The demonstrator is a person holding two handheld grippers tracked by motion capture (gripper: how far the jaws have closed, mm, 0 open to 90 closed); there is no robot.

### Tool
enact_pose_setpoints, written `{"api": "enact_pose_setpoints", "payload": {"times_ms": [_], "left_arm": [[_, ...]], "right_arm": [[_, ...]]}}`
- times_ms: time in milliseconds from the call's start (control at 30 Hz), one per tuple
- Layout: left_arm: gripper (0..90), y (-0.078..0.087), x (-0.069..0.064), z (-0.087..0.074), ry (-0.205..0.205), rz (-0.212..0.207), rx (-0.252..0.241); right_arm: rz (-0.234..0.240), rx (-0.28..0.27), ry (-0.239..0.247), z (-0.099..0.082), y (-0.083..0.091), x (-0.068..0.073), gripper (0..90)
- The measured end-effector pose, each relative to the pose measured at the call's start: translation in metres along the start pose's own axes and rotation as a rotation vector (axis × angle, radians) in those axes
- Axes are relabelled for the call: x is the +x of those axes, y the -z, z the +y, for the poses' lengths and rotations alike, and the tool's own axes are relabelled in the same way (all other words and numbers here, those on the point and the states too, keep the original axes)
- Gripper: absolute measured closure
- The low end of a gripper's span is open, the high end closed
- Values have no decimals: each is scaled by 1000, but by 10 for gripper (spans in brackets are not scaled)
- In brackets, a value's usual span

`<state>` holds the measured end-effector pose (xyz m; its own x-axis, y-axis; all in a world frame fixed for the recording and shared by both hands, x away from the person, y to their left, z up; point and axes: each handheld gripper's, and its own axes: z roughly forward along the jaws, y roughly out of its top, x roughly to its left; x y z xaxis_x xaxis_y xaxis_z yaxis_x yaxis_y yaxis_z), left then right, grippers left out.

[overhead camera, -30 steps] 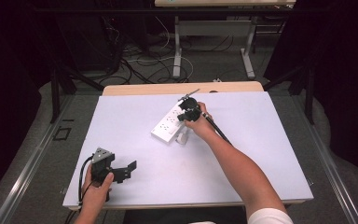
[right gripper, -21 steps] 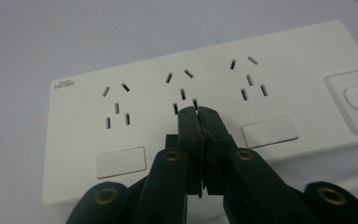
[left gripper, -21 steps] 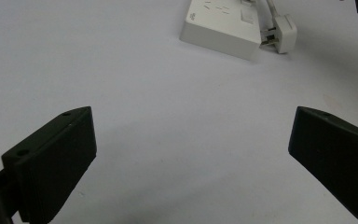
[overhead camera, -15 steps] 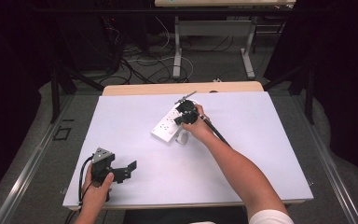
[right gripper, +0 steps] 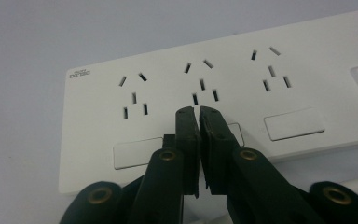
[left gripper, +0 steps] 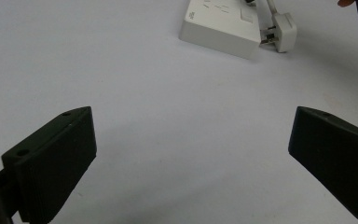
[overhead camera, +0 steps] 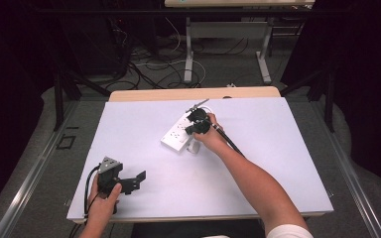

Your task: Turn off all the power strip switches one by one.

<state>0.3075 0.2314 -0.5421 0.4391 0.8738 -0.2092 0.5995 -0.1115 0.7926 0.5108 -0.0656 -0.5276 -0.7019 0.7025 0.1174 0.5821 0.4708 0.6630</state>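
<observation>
High view: right gripper (overhead camera: pixel 194 124) down on the white power strip (overhead camera: pixel 174 136) at mid-table (overhead camera: pixel 278 163), in the same spot as a second ago, barely shifted. Left gripper (overhead camera: pixel 138 177) parked near the front left corner, unmoved.

Left gripper view: jaws spread wide, nothing between. Power strip (left gripper: pixel 219 25) and its loose plug (left gripper: pixel 282 32) lying well ahead.

Right gripper view: right gripper (right gripper: pixel 198 116) closed, empty, tips at the middle switch (right gripper: pixel 237 133) of the power strip (right gripper: pixel 307 70). Probably a switch press under way, not a grasp.
</observation>
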Motion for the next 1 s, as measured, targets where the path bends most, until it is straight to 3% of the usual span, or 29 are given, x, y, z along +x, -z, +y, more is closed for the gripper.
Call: {"api": "enact_pose_setpoints", "payload": {"times_ms": [67, 133, 333, 367, 433, 500, 567, 600, 633, 667, 767, 800, 900, 1000], "left_arm": [[8, 0, 0, 0, 0, 0, 0], [8, 0, 0, 0, -1, 0, 0], [8, 0, 0, 0, -2, 4, -5], [8, 0, 0, 0, -2, 4, -5], [8, 0, -1, 0, -1, 4, -5], [8, 0, -1, 0, -1, 4, -3], [8, 1, -1, 0, -1, 4, -6], [8, 1, -1, 0, -2, 4, -6], [8, 1, -1, 0, -1, 4, -6], [8, 1, -1, 0, -1, 4, -5], [8, 1, -1, 0, -2, 4, -6], [8, 1, -1, 0, -2, 4, -6], [9, 0, -1, 0, -2, 5, -8], [8, 1, -1, 0, -2, 4, -6]], "right_arm": [[-12, 42, 3, 2, 2, 1, 872], [-11, 12, 2, 1, 0, 1, 876], [-18, 25, 26, 1, 1, 1, 878], [-12, -5, 36, 0, -1, 1, 883], [-20, 36, 46, 2, 2, 2, 900], [-12, 21, 67, 1, 0, 1, 900], [-13, 62, 35, 1, 1, 3, 900], [-5, 16, 41, 0, -1, 2, 900], [-5, 8, 49, -1, -2, 1, 900], [-1, 28, 60, 0, 0, 1, 900], [-1, 8, 53, -1, -2, 1, 900], [1, 32, 53, 0, 0, 1, 900], [-3, 33, 37, 0, 0, 1, 900], [0, -24, 30, -2, -4, 2, 900]]}}
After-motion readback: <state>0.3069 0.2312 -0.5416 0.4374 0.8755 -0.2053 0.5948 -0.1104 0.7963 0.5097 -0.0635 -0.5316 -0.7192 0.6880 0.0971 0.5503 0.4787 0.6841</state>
